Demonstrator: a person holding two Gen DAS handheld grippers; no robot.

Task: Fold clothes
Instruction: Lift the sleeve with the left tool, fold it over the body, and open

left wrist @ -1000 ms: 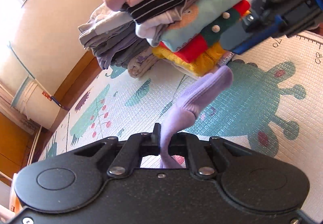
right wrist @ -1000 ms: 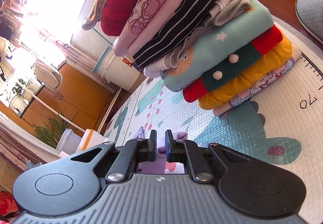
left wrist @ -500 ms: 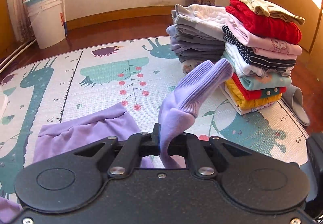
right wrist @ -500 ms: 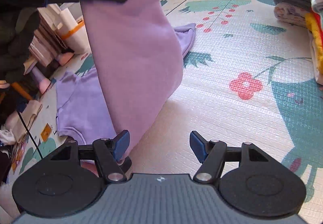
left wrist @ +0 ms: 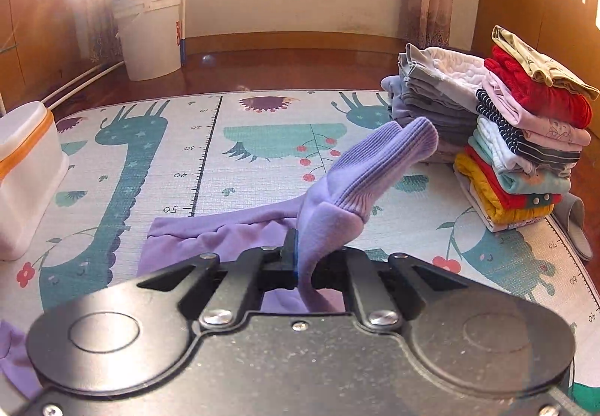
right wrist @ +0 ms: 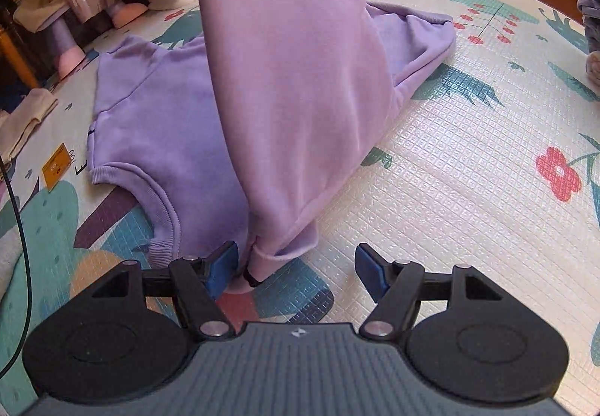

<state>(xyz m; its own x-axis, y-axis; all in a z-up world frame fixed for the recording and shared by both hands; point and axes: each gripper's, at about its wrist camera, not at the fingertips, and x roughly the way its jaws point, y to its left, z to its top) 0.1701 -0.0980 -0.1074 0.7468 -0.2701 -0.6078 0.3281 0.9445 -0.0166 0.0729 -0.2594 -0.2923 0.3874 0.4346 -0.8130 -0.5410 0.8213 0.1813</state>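
Purple sweatshirt (right wrist: 161,123) is spread partly flat on the patterned play mat (right wrist: 468,161), with one sleeve (right wrist: 285,78) lifted steeply upward out of the top of the right wrist view. The ribbed neckline and the body of the garment are shown only in that view.

In the left wrist view the left tool (left wrist: 305,262) is seen clamped together on the sleeve fabric, and the ribbed cuff (left wrist: 386,161) is seen projecting forward beyond the fingers. Behind it a wrinkled portion of the garment is seen lying on the mat.

The right tool (right wrist: 296,266) is held low over the mat with its blue-padded fingers (right wrist: 221,266) spread apart and nothing gripped between them. The left pad is located just beside the lower fold of the lifted sleeve; whether contact is made cannot be told.

Only the left wrist view records two stacks of folded clothes (left wrist: 525,138) at the far right of the mat, a white bucket (left wrist: 150,33) on the wooden floor by the wall, and a white container with an orange band (left wrist: 26,176) at the left edge.
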